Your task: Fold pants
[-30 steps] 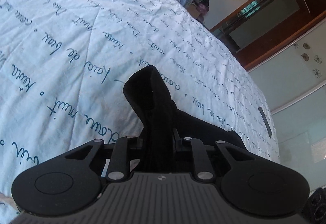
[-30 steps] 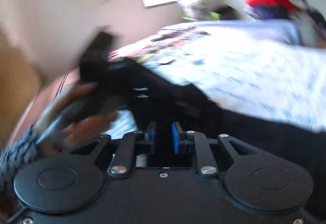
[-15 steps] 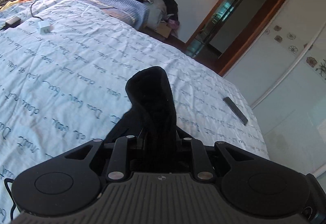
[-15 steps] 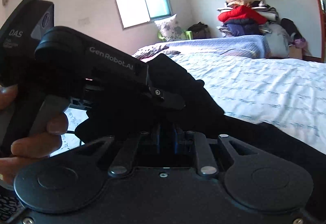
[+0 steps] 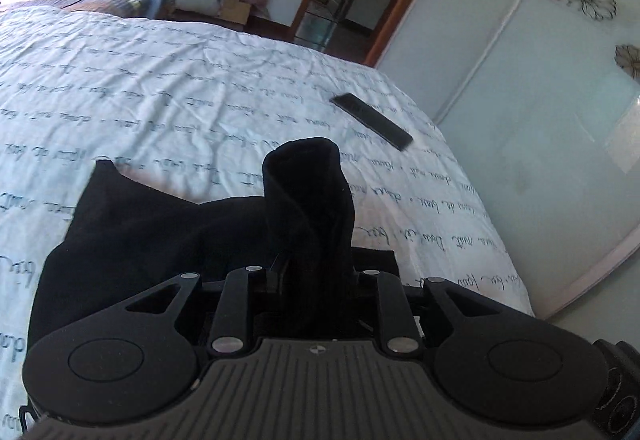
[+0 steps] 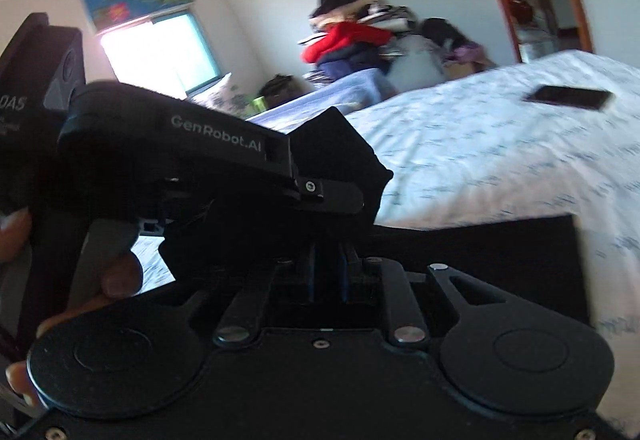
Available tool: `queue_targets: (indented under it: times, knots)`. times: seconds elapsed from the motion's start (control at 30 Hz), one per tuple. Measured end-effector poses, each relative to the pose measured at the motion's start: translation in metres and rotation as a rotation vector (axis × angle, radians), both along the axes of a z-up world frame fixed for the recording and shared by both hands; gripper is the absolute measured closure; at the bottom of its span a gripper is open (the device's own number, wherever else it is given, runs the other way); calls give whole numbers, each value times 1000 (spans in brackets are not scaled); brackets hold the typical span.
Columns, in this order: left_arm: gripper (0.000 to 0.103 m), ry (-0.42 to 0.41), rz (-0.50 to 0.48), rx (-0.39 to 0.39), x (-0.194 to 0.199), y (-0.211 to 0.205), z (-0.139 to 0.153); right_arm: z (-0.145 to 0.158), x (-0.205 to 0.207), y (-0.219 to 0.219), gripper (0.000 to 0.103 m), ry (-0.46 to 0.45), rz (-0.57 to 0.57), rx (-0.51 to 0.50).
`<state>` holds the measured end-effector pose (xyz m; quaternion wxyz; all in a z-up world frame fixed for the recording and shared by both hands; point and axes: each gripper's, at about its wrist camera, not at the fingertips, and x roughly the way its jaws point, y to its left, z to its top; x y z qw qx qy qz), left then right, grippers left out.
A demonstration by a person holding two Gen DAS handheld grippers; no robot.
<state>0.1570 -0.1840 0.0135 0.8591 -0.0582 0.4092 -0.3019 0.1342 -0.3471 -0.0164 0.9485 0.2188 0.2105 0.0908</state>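
Observation:
The black pants (image 5: 152,224) lie partly on the pale blue bed sheet (image 5: 200,87). My left gripper (image 5: 316,272) is shut on a bunched fold of the pants that sticks up between its fingers. In the right wrist view, my right gripper (image 6: 328,272) is shut on dark pants fabric (image 6: 480,252) that spreads to the right over the bed. The left gripper's body (image 6: 208,167), held by a hand, sits close in front of the right one.
A black remote (image 5: 370,119) lies on the sheet near the bed's right edge; it also shows in the right wrist view (image 6: 568,95). A pile of clothes (image 6: 352,39) stands by the far wall. A wardrobe with glass doors (image 5: 540,79) runs along the right.
Both grippers have swung with the pants toward the bed's right side. The remote has come closer in the left wrist view. More of the pants lies spread on the sheet.

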Motion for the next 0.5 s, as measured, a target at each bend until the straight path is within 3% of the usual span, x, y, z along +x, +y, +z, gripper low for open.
queue_targets:
  times: [0.17,0.33,0.4,0.5]
  knots:
    - [80,51,-54,76,0,-57,-35,-19,-12,-33,88,64,-119,52]
    - [79,30,-74,112,-7,-89,-45,-27,-26,-52,88,54,-184,87]
    - [69,24,-94,121,-7,-100,-49,-27,-36,-56,88,63,-210,62]
    - [52,58,-158,60,-8,-101,-45,-29,-52,-67,72,81,-291,-1]
